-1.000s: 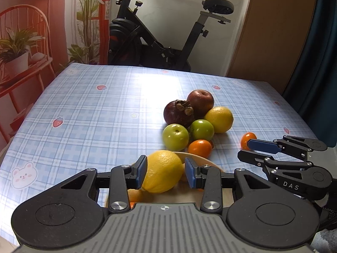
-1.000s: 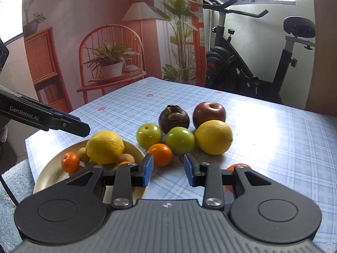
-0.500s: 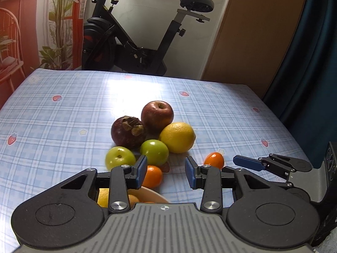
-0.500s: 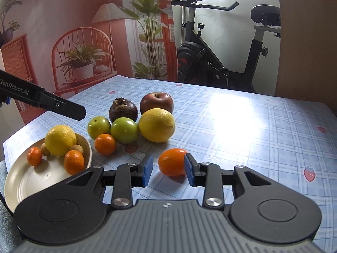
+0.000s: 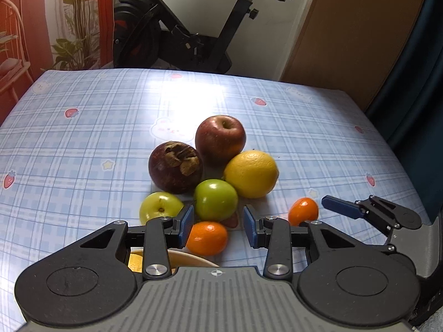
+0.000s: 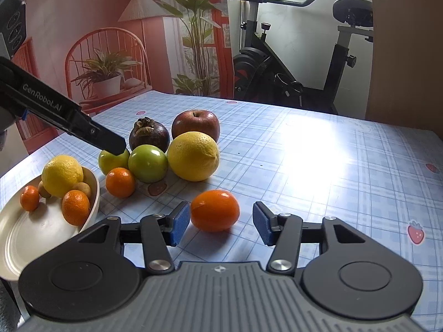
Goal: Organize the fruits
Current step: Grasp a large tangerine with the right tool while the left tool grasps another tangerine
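Observation:
In the right wrist view a lone small orange (image 6: pixel 215 210) rests on the checked tablecloth. It sits between the blue pads of my right gripper (image 6: pixel 221 225), whose jaws are opening, with a gap on each side of the fruit. My left gripper (image 5: pixel 218 228) is open and hovers over another small orange (image 5: pixel 207 238) at the near edge of the fruit pile; its pads touch nothing. The pile holds a green apple (image 5: pixel 216 199), a yellow-green apple (image 5: pixel 159 207), a mangosteen (image 5: pixel 175 166), a red apple (image 5: pixel 220 138) and a large yellow citrus (image 5: pixel 251 173).
A cream bowl (image 6: pixel 16 235) at the table's near left holds a lemon (image 6: pixel 62 175), two small oranges and small brown fruits. An exercise bike (image 6: pixel 290 63) stands beyond the far edge. A wooden panel and dark curtain flank the right side.
My left gripper has swung from over the bowl and its lemon to the fruit pile. My right gripper has closed in on the lone orange, and its jaws have widened around it.

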